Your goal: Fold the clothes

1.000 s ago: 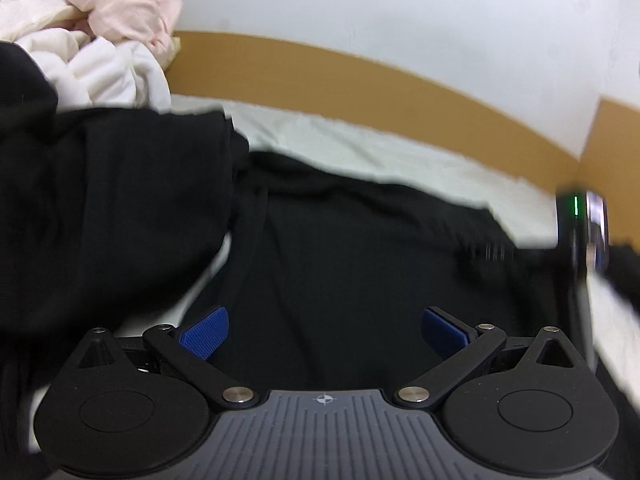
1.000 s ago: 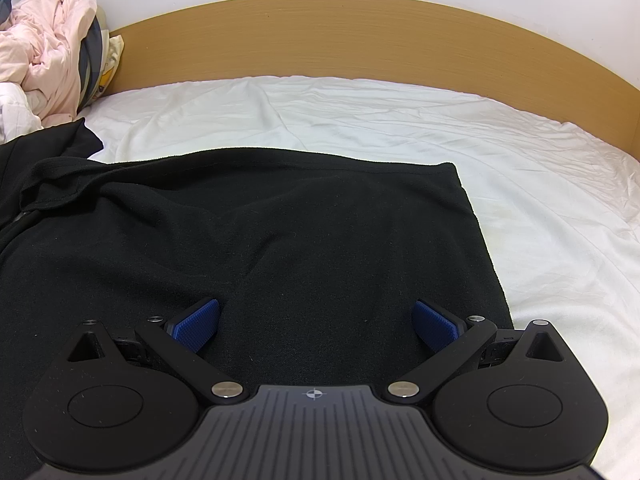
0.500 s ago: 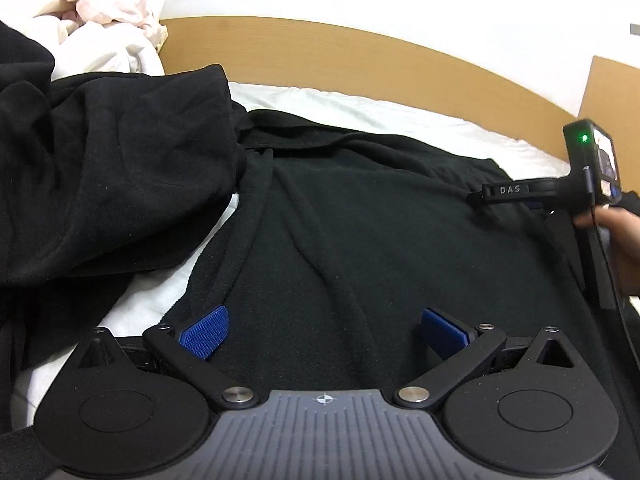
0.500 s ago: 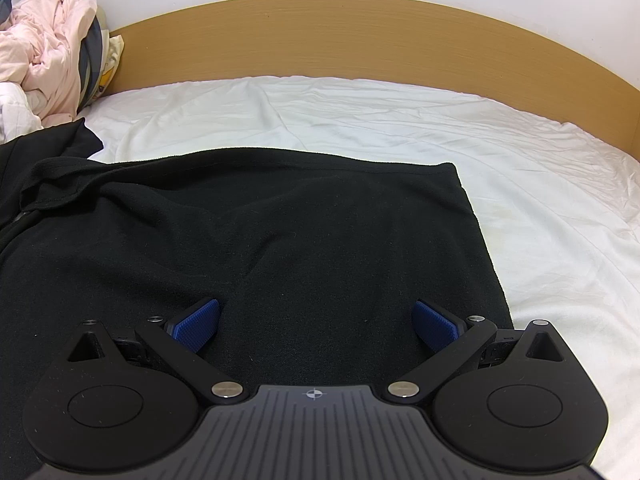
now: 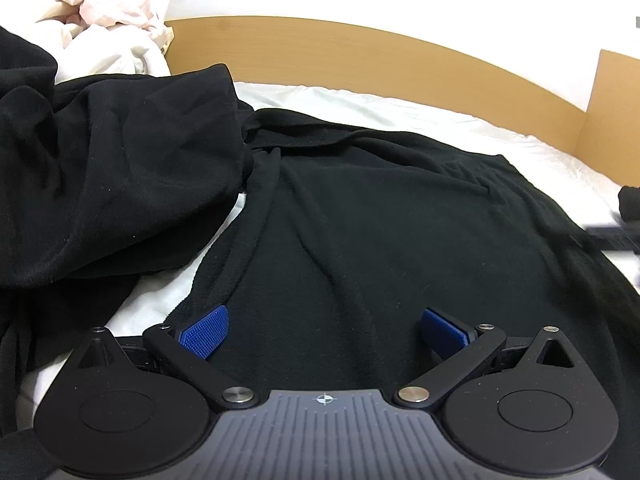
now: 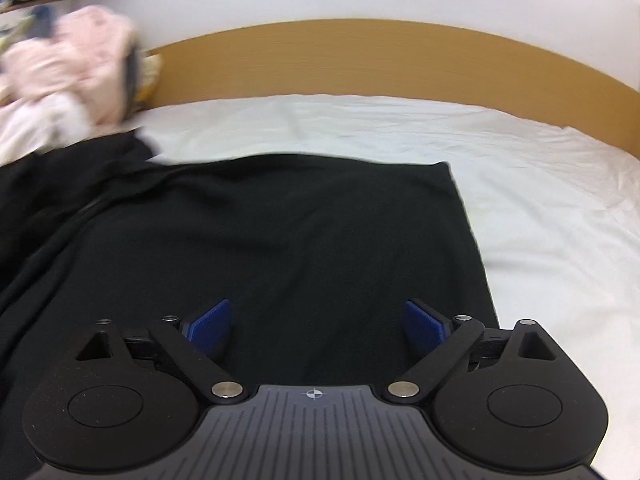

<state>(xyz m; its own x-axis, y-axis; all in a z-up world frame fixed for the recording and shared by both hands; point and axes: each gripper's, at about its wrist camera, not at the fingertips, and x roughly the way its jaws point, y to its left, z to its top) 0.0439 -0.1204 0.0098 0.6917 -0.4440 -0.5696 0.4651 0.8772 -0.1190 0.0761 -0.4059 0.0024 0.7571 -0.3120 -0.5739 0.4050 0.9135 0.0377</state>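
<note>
While black garment [image 6: 304, 232] edge meets bare sheet [image 6: 540, 220], right tongs [image 6: 316, 324] are closing.

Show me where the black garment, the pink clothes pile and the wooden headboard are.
black garment [image 6: 300, 240], right wrist view, middle of the flat spread panel.
pink clothes pile [image 6: 80, 64], right wrist view, blurred pink bundle's centre.
wooden headboard [image 6: 360, 60], right wrist view, middle of the curved board.

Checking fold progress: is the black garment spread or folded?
Spread: the black garment lies flat on the white sheet, straight edge showing.
</note>
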